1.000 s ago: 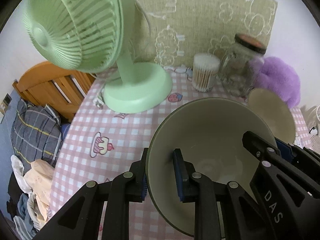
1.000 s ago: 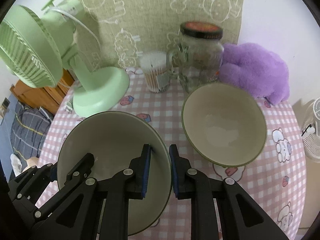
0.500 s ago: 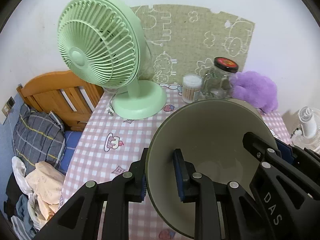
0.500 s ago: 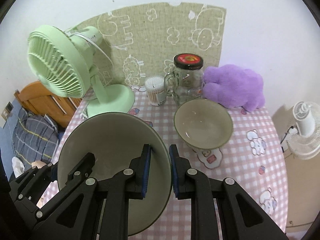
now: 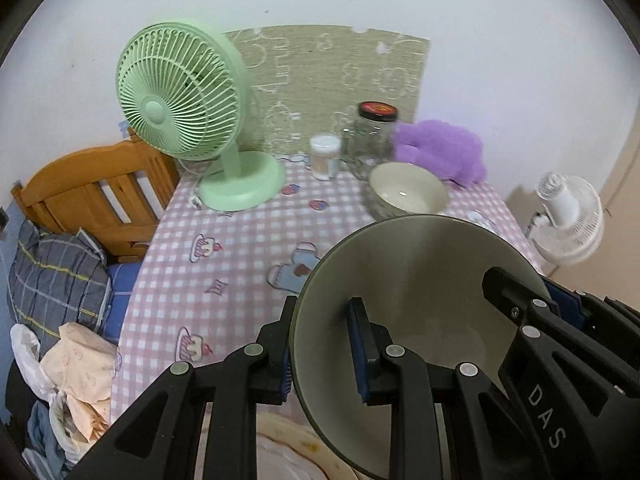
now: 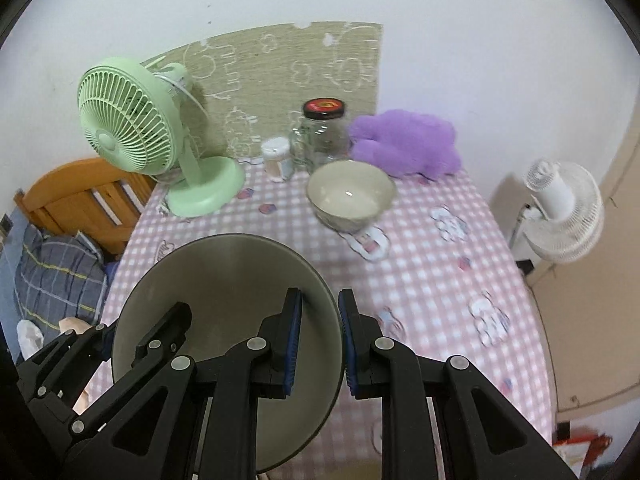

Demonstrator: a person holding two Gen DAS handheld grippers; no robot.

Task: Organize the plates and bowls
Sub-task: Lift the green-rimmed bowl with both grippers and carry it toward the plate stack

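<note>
My left claw (image 5: 320, 350) and right claw (image 6: 318, 344) both clamp rim of large bowl (image 5: 420, 280), aloft over counter (image 6: 420, 264); small bowl (image 6: 351, 194) near jar (image 6: 322, 132).

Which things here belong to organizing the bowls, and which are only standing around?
For the job:
- large bowl, gripped on opposite rims by left gripper and right gripper
- small bowl on the table

Just lying about:
- green fan
- glass jar
- cotton swab box
- purple plush
- white fan
</note>
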